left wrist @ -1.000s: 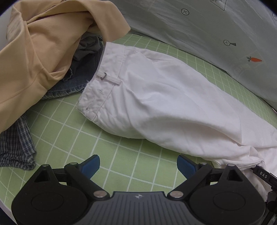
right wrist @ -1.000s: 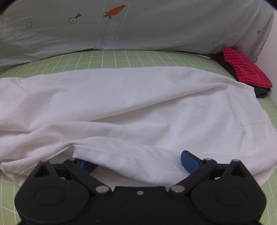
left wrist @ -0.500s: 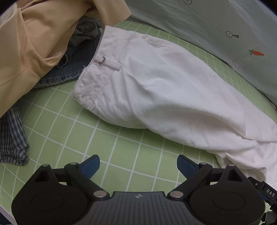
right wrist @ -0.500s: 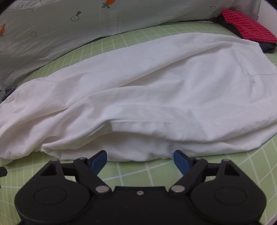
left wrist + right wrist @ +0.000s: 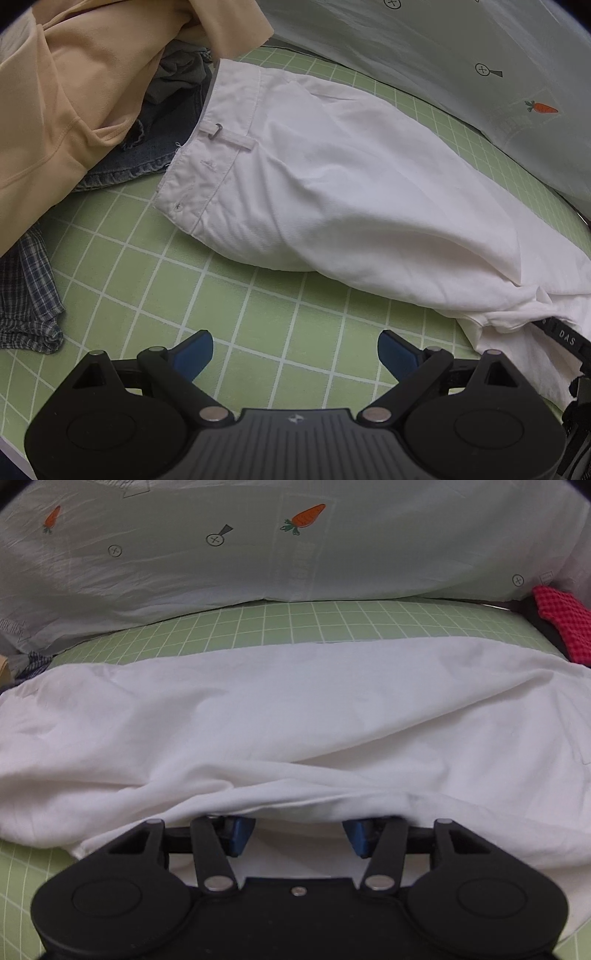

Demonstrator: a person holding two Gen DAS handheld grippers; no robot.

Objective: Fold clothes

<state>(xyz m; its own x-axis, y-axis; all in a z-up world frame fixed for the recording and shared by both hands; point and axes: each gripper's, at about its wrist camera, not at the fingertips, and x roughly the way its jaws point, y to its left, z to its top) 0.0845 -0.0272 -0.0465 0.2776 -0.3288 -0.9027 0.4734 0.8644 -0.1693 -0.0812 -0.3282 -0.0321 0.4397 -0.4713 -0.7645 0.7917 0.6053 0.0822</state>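
White trousers [image 5: 332, 192] lie spread on the green grid mat [image 5: 221, 295], with the waistband [image 5: 207, 155] at the left end. My left gripper [image 5: 295, 350] hovers open above bare mat in front of the trousers, with nothing between its blue pads. In the right wrist view the trousers [image 5: 295, 720] fill the middle. My right gripper [image 5: 297, 834] is pushed into their near edge and its jaws are closing. A fold of white cloth drapes over the fingertips and lies between the pads, which stand apart.
A tan garment [image 5: 55, 92], denim [image 5: 147, 162] and a plaid cloth [image 5: 26, 302] are heaped at the left. A pale carrot-print sheet [image 5: 258, 554] rises behind the mat [image 5: 295, 627]. A red checked cloth [image 5: 561, 624] sits at the far right.
My right gripper went forward into the near edge of the trousers and its jaws narrowed; cloth now covers its fingertips. The left gripper stayed where it was, open.
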